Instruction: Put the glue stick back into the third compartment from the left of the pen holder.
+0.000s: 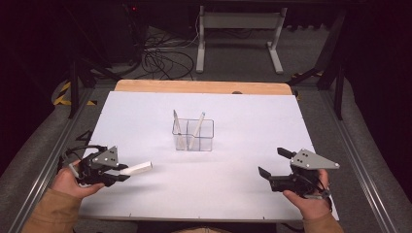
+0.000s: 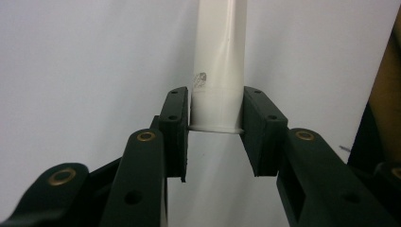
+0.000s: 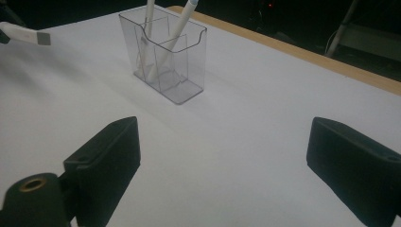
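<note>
My left gripper (image 1: 124, 174) is shut on the end of a white marker (image 1: 138, 168), which sticks out to the right just above the white table sheet (image 1: 243, 121). In the left gripper view the marker (image 2: 220, 61) runs straight up between the two black pads (image 2: 176, 123), which press its sides. A clear plastic holder (image 1: 193, 135) stands mid-table with two white pens (image 1: 197, 129) leaning in it. My right gripper (image 1: 273, 163) rests at the right front, open and empty, pointing toward the holder (image 3: 163, 56).
A wooden table edge (image 1: 204, 87) runs along the far side. Beyond it stand a white frame (image 1: 240, 29) and loose cables (image 1: 160, 58) on the floor. Metal rails border the table left and right.
</note>
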{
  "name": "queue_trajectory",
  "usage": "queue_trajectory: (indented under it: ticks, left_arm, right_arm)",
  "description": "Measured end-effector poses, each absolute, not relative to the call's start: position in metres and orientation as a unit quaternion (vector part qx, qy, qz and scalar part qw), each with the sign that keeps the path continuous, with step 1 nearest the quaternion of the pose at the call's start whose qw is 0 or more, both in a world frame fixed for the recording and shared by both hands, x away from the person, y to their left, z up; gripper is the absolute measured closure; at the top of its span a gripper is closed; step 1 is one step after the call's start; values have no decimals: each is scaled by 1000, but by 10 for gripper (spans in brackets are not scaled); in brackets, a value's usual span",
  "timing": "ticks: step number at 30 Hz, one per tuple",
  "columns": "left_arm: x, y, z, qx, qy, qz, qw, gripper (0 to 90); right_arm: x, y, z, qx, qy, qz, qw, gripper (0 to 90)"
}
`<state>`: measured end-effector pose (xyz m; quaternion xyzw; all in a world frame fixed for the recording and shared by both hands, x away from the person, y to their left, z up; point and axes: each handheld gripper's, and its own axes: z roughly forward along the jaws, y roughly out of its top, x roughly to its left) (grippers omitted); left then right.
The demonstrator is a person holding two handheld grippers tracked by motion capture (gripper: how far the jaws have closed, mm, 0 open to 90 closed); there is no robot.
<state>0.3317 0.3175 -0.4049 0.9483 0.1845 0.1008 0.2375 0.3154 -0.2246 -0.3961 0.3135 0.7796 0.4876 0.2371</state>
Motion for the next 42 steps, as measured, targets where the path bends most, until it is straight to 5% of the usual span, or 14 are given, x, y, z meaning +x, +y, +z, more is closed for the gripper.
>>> queue_trajectory:
  ticks: [21, 42]
  left_arm:
    - [329, 288, -367, 942, 222, 122, 220, 647]
    - [348, 259, -332, 926, 260, 78, 263, 647]
  right_arm:
    - [314, -225, -394, 313, 778, 490, 240, 113]
    - [317, -223, -392, 307, 781, 490, 238, 113]
